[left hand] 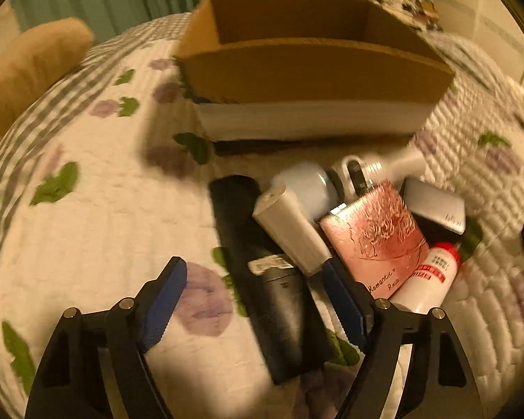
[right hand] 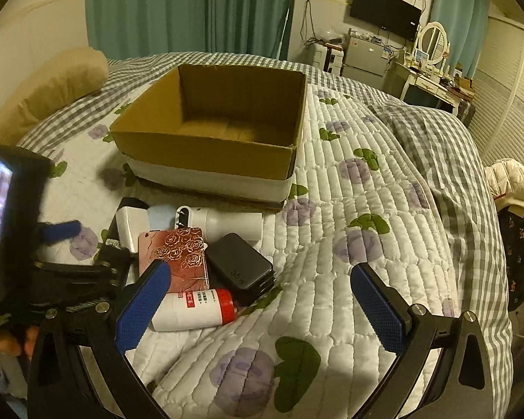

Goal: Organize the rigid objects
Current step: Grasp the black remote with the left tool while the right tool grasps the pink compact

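Note:
An open cardboard box (left hand: 311, 73) (right hand: 213, 129) sits on the bed, empty inside. In front of it lies a pile: a long black case (left hand: 262, 279), a white cylinder (left hand: 290, 230) (right hand: 129, 227), a pink rose card (left hand: 377, 241) (right hand: 178, 255), a white bottle with a red cap (left hand: 426, 279) (right hand: 195, 309), a black power bank (left hand: 433, 209) (right hand: 241, 265) and a white flashlight (left hand: 377, 171) (right hand: 227, 223). My left gripper (left hand: 253, 274) is open, its jaws either side of the black case. My right gripper (right hand: 262, 276) is open and empty above the quilt, right of the pile.
A quilted flower-print bedspread (right hand: 349, 230) covers the bed. A tan pillow (right hand: 52, 83) lies at the far left. A dresser with a mirror (right hand: 433, 56) and a fridge (right hand: 366, 56) stand beyond the bed.

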`<state>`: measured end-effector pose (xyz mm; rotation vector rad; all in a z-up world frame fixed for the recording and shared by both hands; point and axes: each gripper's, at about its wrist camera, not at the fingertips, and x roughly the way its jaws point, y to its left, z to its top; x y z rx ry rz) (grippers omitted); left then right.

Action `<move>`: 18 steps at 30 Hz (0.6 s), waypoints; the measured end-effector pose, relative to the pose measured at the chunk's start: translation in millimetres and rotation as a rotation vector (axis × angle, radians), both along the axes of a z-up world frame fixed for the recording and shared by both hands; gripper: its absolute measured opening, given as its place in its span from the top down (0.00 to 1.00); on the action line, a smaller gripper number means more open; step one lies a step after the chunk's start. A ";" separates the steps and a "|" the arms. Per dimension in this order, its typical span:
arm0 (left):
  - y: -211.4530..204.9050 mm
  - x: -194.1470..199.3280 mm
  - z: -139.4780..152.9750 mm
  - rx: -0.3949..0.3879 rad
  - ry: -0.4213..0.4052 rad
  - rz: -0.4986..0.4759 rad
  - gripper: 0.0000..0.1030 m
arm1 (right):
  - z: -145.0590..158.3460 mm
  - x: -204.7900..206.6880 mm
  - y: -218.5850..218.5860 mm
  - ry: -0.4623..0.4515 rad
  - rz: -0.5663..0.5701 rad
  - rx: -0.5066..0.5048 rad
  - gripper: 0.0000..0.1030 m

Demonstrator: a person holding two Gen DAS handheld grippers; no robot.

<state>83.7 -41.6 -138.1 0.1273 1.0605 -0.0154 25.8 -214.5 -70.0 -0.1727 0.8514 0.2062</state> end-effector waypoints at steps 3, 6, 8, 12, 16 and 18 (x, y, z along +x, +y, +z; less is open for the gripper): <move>-8.1 4.0 -9.6 -0.012 0.050 -0.044 0.45 | -2.1 0.9 1.0 0.006 -0.001 -0.002 0.00; -4.2 4.5 -9.6 -0.026 0.053 -0.035 0.51 | -4.1 2.2 2.9 0.015 0.003 -0.008 0.00; 3.4 0.1 -1.8 -0.070 0.041 -0.026 0.57 | -5.4 2.9 4.7 0.021 0.011 -0.014 0.00; 16.3 -15.9 21.4 -0.098 -0.019 -0.018 0.76 | -7.8 8.3 12.6 0.046 0.035 -0.033 0.00; 25.0 -20.5 35.5 -0.143 -0.039 -0.027 0.81 | -14.1 20.3 35.8 0.108 0.117 -0.014 0.00; 24.7 -24.2 41.9 -0.140 -0.059 -0.038 0.82 | -20.0 23.8 48.1 0.129 0.154 -0.031 0.00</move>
